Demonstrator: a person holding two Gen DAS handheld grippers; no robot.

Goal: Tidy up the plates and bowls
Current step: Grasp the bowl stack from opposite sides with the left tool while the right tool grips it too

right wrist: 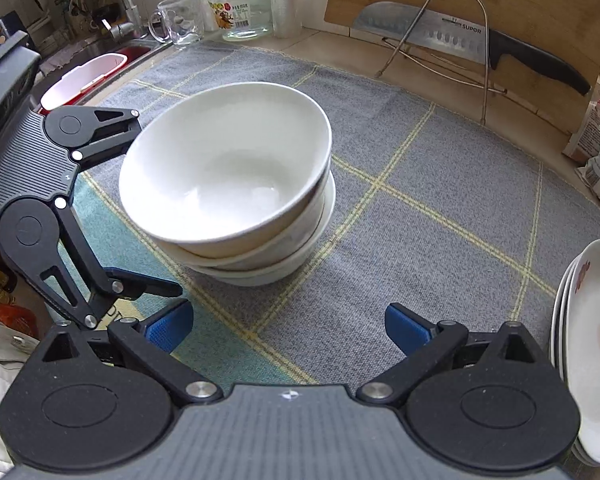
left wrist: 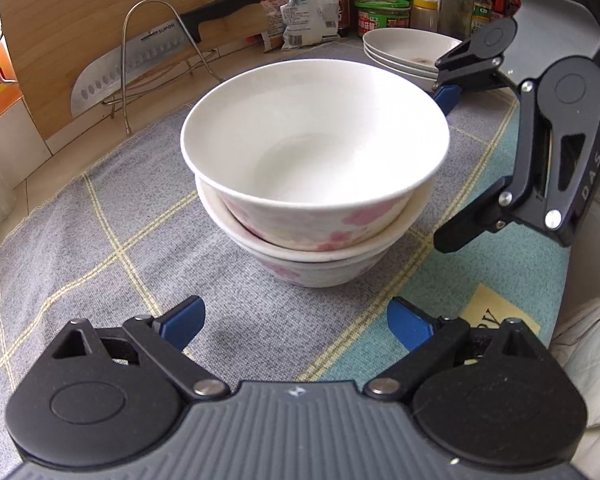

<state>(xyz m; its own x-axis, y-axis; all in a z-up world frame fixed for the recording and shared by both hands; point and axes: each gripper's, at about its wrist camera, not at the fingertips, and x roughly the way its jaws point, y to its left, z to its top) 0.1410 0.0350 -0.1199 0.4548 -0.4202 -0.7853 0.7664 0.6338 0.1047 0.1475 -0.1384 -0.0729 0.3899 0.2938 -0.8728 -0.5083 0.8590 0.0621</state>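
A stack of white bowls with pink flowers on the outside stands on a grey checked cloth; the top bowl sits tilted. The same bowls fill the middle of the right wrist view. My left gripper is open just short of the stack, nothing between its blue pads. My right gripper is open at the stack's right side, one finger behind it and one in front. In the right wrist view the right gripper is open and the left gripper straddles the stack's left side. A stack of white plates lies beyond, plates at the right edge.
A large knife rests on a wire rack against a wooden cutting board. Jars, bottles and packets line the back wall. A glass mug, a jar and a sink with a red-and-white basin lie to the left.
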